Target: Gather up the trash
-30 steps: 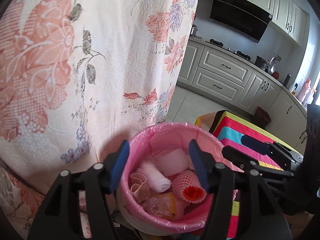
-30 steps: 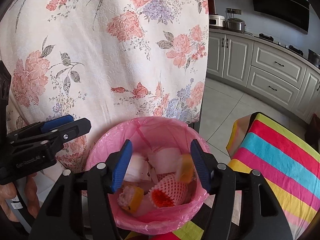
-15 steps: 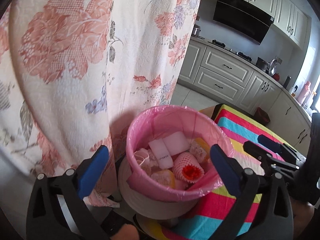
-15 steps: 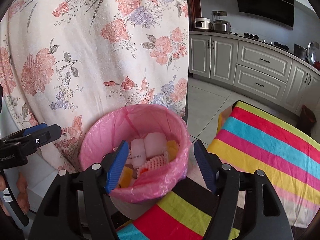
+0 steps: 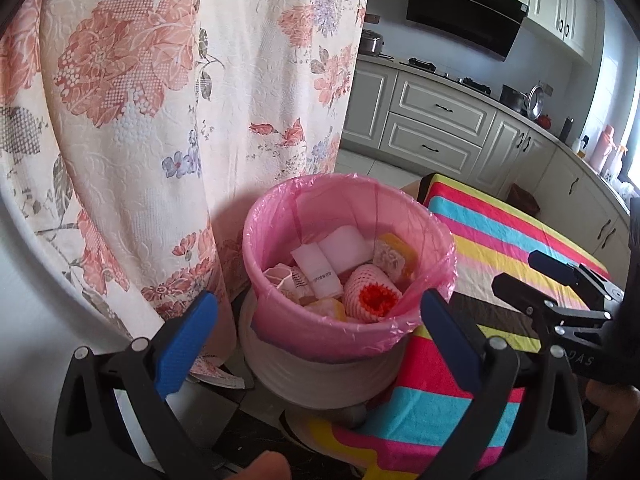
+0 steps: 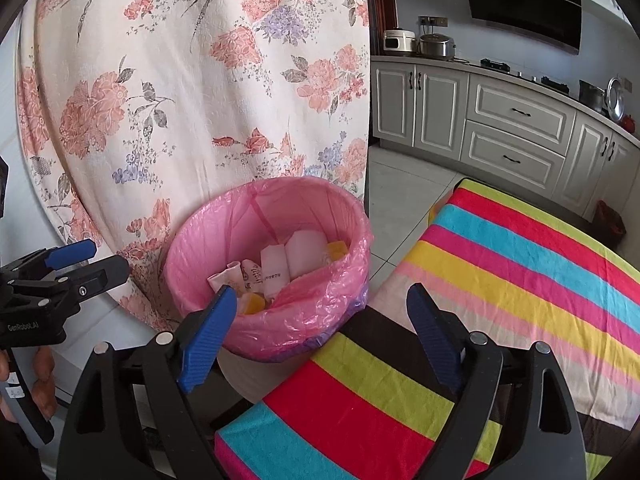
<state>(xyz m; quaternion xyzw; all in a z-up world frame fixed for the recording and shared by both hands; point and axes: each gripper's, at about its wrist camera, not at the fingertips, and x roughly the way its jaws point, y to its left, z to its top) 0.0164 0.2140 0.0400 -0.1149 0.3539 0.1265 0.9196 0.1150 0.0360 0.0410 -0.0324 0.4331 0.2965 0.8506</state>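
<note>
The bin (image 5: 320, 344) stands on the floor, tucked between the hanging cloth (image 5: 160, 100) behind and to its left and the covered table (image 6: 500, 280) to its right, its side just beside the table's corner. A liner bag (image 5: 432, 248) folds over the bin's rim. Inside, a pile: folded packets (image 5: 320, 268) toward the middle and back, a foam net sleeve (image 5: 370, 294) at the near right (partly on the others), more scraps along the near wall. Behind it all, across open floor, a run of cabinets (image 6: 516, 128) with pots (image 6: 436, 46) on the counter, and a range hood (image 5: 464, 12) above. In front of the bin sits the left gripper (image 5: 320, 332), the right gripper (image 6: 320, 332) over the table's near corner.
</note>
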